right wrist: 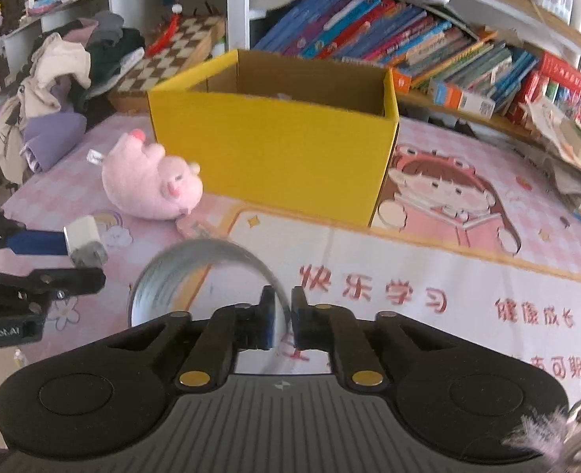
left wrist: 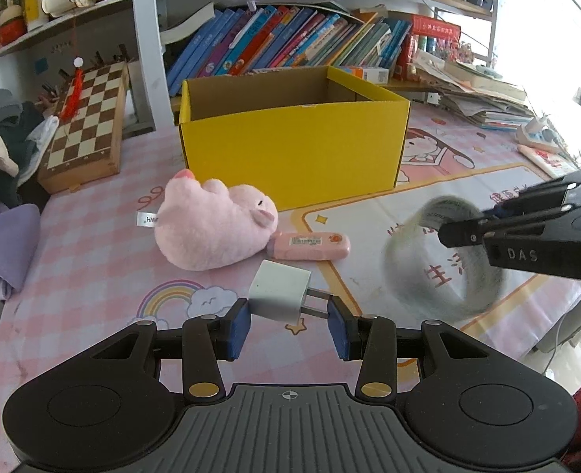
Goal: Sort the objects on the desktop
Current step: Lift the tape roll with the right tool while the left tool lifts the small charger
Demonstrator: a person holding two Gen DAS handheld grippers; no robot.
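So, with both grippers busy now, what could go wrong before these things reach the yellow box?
1. The right hand-held gripper pinches only the thin wall of the tape roll; the blurred roll may swing and slip out.
2. The left hand-held gripper spans the white charger near its prongs, so the charger may twist when the fingers close.
3. The two grippers work close together and may collide on the way to the yellow box.

Bright daylight from the right, blown-out glare there, fisheye bending at edges, tape roll motion-blurred

White charger, pink pig plush, pink eraser, blurred tape roll before open yellow box.
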